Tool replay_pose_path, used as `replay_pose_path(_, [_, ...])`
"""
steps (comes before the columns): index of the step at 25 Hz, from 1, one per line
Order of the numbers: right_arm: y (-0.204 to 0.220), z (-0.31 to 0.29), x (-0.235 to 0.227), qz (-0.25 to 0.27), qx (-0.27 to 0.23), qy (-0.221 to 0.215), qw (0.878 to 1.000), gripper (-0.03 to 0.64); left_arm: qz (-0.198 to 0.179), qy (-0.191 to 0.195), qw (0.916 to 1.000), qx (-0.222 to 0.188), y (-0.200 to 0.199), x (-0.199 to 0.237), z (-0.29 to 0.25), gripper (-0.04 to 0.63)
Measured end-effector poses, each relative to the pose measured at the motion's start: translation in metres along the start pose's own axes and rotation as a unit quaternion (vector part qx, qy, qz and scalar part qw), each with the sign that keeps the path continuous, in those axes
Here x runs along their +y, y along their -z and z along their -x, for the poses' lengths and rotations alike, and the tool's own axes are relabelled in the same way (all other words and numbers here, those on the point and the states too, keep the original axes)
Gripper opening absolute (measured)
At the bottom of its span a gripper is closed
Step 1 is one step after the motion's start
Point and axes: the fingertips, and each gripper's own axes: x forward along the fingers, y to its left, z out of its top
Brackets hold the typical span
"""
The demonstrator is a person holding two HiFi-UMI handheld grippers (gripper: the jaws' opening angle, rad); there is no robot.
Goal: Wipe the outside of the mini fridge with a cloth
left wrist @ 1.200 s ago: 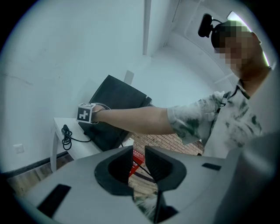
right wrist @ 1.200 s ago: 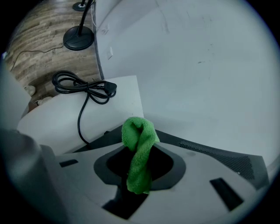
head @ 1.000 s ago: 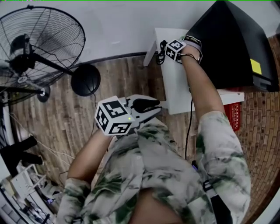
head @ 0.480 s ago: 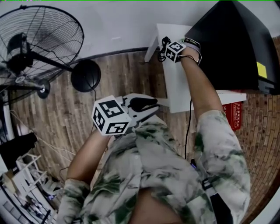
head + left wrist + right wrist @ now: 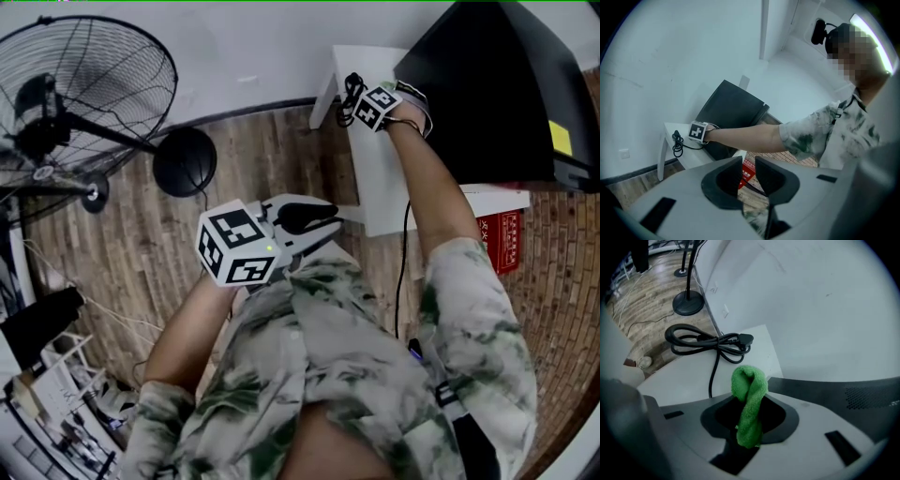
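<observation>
Only the right gripper view shows the cloth [image 5: 749,397]. It is a green, nubby terry strip, twisted like a rope and looped over at its top, and the right gripper [image 5: 750,420] pinches it between its jaws. That view also shows a glossy black cable [image 5: 705,341] coiled on the smooth white table [image 5: 679,376] at 11 o'clock. A dark matte panel with a fine mesh patch runs off at 3 o'clock. Whether the cloth touches that panel cannot be told.

The head view gives the wider layout. The mini fridge [image 5: 506,84] is a boxy black cabinet on the table at 1 o'clock, and the right gripper's marker cube sits just beside its left face. A round wire-cage fan [image 5: 80,94] stands at 10 o'clock on the wood-plank floor [image 5: 122,244].

The left gripper [image 5: 749,174] is held near the chest. Its own view shows its jaws slightly apart with nothing between them. A red pack [image 5: 747,171] shows through the gap, well beyond.
</observation>
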Motion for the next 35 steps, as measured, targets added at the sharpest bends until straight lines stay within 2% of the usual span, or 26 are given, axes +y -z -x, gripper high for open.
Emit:
replay_pose_path(4, [-0.003, 0.022, 0.005, -0.055, -0.039, -0.015, 0.998, 0.112, -0.006, 0.009, 0.9999, 0.002, 0.001, -0.008, 0.003, 0.074])
replay_pose_path(9, [-0.007, 0.049, 0.019, -0.119, -0.084, -0.039, 0.989, 0.112, -0.018, 0.022, 0.9996, 0.007, 0.003, -0.019, 0.006, 0.074])
replay_pose_path(14, [-0.004, 0.081, 0.039, -0.186, -0.13, -0.071, 0.971, 0.112, -0.027, 0.04, 0.9988, 0.013, 0.01, -0.034, 0.007, 0.074])
replay_pose_path(22, [0.024, 0.134, 0.083, -0.321, -0.203, -0.137, 0.915, 0.112, -0.049, 0.065, 0.9962, 0.031, 0.025, -0.065, 0.006, 0.074])
replay_pose_path(28, [0.047, 0.192, 0.112, -0.387, -0.264, -0.172, 0.866, 0.112, -0.064, 0.076, 0.9941, 0.043, 0.043, -0.092, 0.001, 0.074])
replay_pose_path(35, [0.087, 0.251, 0.163, -0.433, -0.311, -0.195, 0.823, 0.112, -0.07, 0.089, 0.9921, 0.053, 0.06, -0.117, 0.001, 0.074])
